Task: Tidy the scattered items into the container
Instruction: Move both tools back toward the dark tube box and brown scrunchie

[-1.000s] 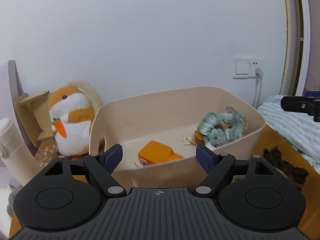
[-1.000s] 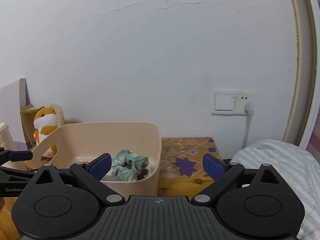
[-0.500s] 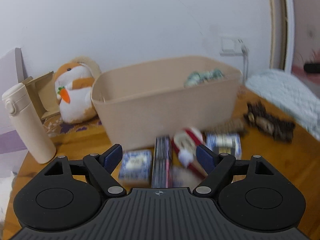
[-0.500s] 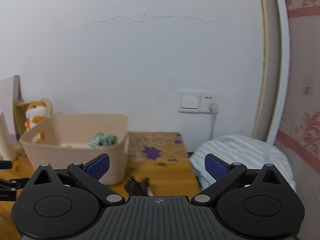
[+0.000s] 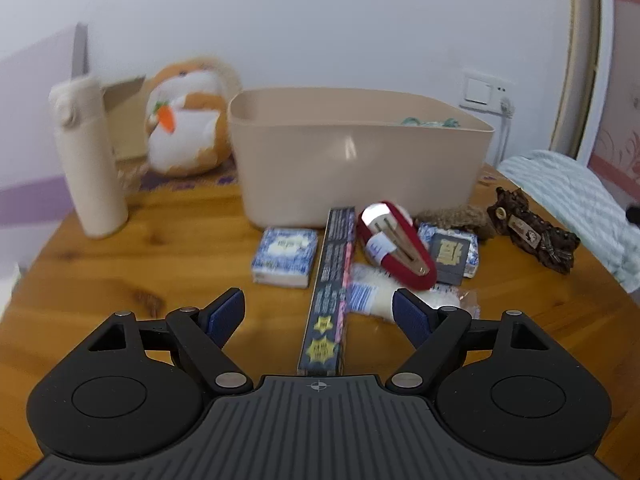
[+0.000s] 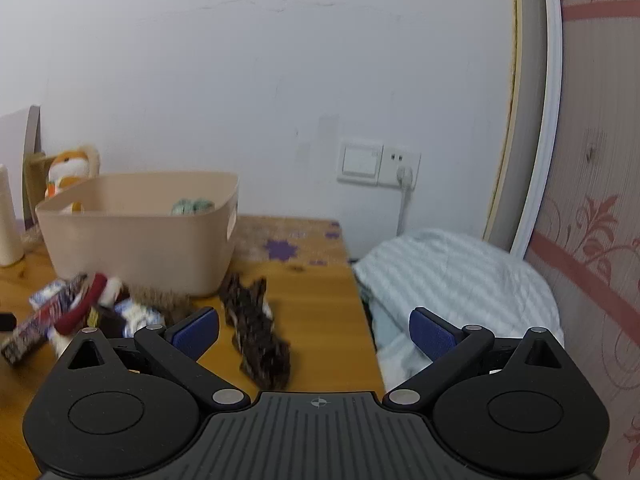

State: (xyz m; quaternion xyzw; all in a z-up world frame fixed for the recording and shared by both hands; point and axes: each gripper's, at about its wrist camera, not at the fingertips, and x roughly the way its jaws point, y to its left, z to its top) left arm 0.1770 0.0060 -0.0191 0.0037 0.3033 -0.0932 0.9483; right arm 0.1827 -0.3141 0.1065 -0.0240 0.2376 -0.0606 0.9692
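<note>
Approach step for the next pick; nothing in hand on either side.

On the left of the wooden table (image 5: 120,248), the cream flask (image 5: 86,160) and plush hamster (image 5: 188,120) stand by the container (image 5: 360,160); I read them as not part of the job.

Left gripper (image 5: 318,312): jaws apart, empty, hovering over the near end of the long dark box (image 5: 332,280). The scatter lies just in front of the container: blue tissue pack (image 5: 285,255), red case (image 5: 396,246), a second blue pack (image 5: 454,252), white packet (image 5: 372,292).

Next move as I see it: drop lower, straddle the long box across its narrow width, close, lift over the rim.

Right gripper (image 6: 314,330): jaws apart, empty, with the dark carved piece (image 6: 260,340) just ahead, left of centre. It needs shifting left before closing.
</note>
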